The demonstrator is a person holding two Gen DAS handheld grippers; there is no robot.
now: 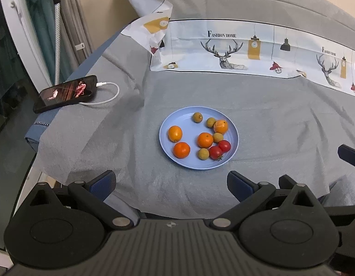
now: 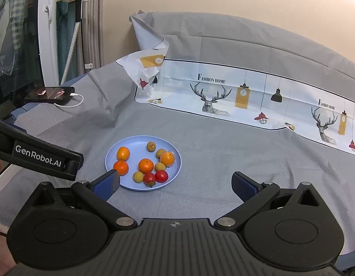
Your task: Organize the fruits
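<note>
All fruit sits on the blue plate (image 1: 164,135) mid-frame: four oranges (image 1: 205,139), four longans (image 1: 203,153), two tomatoes (image 1: 215,152), types mixed. Left gripper (image 1: 171,185) and right gripper (image 2: 175,181) hover at lower frame, jaws wide, empty, likely free to pick.

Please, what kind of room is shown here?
Probably a bedroom at home: the blue plate of fruit sits on a grey sheet over what looks like a bed, a phone charges at its edge, and clothes hang nearby.
</note>
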